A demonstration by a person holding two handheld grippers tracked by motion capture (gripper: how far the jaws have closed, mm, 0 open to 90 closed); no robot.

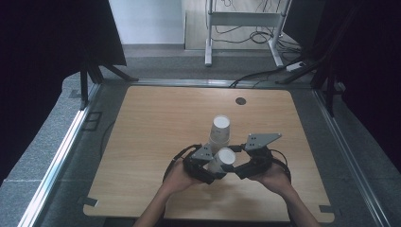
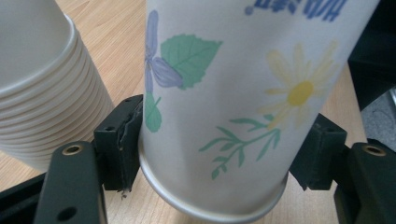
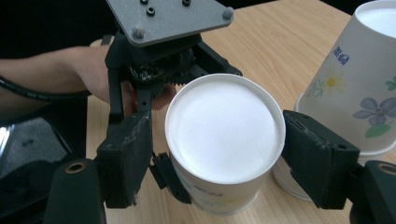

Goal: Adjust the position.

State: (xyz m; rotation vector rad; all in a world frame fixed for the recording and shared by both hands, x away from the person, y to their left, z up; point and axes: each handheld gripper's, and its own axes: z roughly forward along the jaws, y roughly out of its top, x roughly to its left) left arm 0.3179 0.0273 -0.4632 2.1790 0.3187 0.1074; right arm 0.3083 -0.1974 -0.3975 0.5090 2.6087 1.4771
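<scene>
A flowered white paper cup is held bottom-up and tilted just above the wooden table, between both hands. My left gripper is shut on it: in the left gripper view the pads press the cup's wall near its rolled rim. My right gripper stands open around the cup's white base, with a narrow gap at the left pad. In the high view the right gripper sits right of the cup. A stack of upturned cups stands just behind.
The stack is close on the left in the left gripper view and at the right in the right gripper view. A dark round grommet marks the table's far side. Metal rails, a stand and floor cables lie beyond.
</scene>
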